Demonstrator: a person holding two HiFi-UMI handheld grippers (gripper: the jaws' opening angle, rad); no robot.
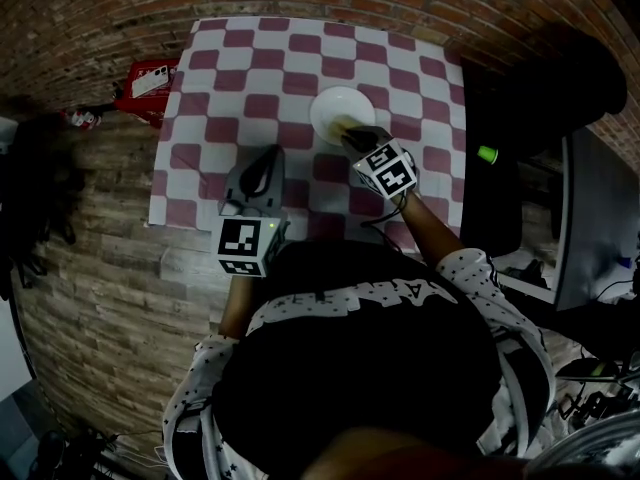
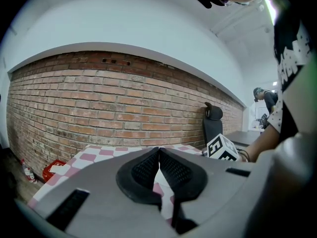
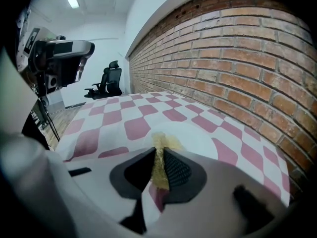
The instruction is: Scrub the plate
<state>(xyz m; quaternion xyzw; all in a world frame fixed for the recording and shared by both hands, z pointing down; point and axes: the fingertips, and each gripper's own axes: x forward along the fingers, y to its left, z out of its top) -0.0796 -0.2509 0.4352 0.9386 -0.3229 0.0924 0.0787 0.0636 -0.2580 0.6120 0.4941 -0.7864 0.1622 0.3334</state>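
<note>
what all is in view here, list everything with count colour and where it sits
plate: one, white, on the cloth, far centre-right
scrub pad: one, yellow, clamped in the right tool, its end at the plate's near edge
tablecloth: one, pink-and-white checks, covering the table
box: one, red, on the floor by the table's far left corner
office chair: one, black, by the wall past the table
brick wall: one, red-brown, behind the table
left tool: one, grey, jaws shut on nothing, above the cloth's near side
right tool: one, grey, shut on the scrub pad, at the plate
</note>
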